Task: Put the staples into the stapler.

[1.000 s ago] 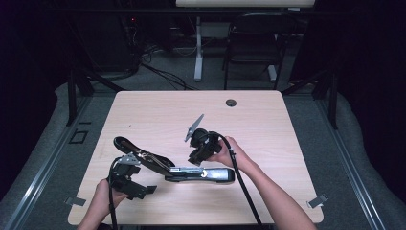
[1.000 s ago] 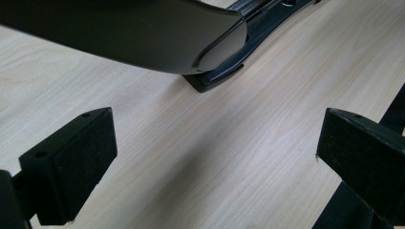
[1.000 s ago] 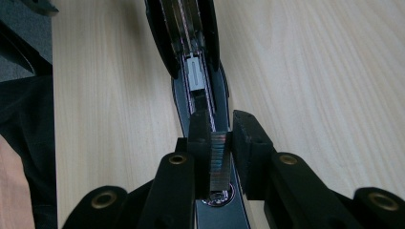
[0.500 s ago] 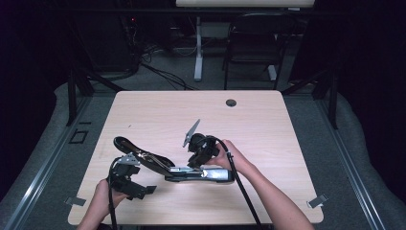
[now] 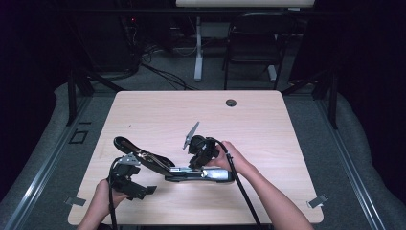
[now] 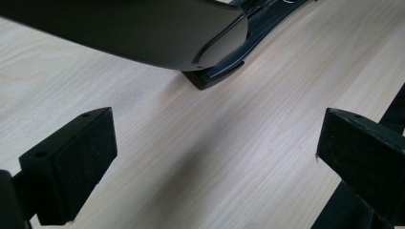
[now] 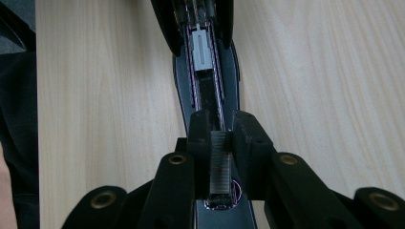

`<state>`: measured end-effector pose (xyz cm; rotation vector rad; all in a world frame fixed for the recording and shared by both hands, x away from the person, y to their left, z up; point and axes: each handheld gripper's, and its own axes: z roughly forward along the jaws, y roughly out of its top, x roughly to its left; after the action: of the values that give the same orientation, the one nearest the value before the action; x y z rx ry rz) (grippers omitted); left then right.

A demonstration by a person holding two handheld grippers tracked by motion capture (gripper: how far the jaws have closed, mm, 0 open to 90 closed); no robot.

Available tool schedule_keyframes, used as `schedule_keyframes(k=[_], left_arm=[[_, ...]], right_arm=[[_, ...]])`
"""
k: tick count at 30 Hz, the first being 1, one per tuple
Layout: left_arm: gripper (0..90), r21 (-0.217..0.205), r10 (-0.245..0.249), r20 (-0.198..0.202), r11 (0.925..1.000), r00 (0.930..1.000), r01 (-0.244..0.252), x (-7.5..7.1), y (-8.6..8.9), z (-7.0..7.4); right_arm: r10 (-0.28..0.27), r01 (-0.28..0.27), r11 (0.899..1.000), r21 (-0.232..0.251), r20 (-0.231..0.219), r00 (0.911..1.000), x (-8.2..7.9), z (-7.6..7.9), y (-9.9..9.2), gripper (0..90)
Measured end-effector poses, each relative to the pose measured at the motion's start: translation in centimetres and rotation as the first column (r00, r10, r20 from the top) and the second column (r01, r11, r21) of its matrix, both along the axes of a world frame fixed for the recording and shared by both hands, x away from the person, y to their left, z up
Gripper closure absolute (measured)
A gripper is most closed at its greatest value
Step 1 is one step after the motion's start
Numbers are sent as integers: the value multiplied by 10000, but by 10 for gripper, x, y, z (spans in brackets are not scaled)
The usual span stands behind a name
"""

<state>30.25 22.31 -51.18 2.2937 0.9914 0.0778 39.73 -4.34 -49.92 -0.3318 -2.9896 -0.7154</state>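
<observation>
Black stapler [image 5: 167, 165], long-bodied, lies opened out flat near the table's [image 5: 287, 124] front edge, its glossy top arm swung back toward the left gripper [image 5: 136, 188] and its staple channel bared upward, plainly so it can be loaded. Right gripper [image 7: 221, 143] stands over that channel, jaws nipped together on a grey strip of staples [image 7: 219, 164], held lengthwise to line up with the track and its pale pusher block [image 7: 202, 52]. Left gripper's pads [image 6: 71, 164] stand wide apart, empty, just beside the stapler's swung-back arm.
</observation>
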Motion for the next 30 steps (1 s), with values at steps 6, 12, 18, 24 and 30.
schedule_keyframes(k=[6, 12, 18, 24, 30], left_arm=[[2, 6, -1, 0, 10000, 10000, 1, 0, 0, 0], [2, 16, -14, -2, 10000, 10000, 14, 0, 0, 0], [1, 42, -17, -10, 10000, 10000, 17, 0, 0, 0], [2, 7, 32, -13, 10000, 10000, -32, 0, -1, 0], [2, -21, 60, -18, 10000, 10000, -60, 0, -1, -1]], right_arm=[[108, -107, 9999, -109, 102, 9999, -1, -1, 2, 784], [227, -221, 9994, -248, 263, 9994, -2, -2, 4, 784], [270, -262, 9992, -298, 260, 9993, -3, -3, 3, 783], [363, -341, 9980, -524, 413, 9985, -5, -5, 4, 783], [441, -417, 9977, -526, 452, 9980, -5, -6, 4, 782]])
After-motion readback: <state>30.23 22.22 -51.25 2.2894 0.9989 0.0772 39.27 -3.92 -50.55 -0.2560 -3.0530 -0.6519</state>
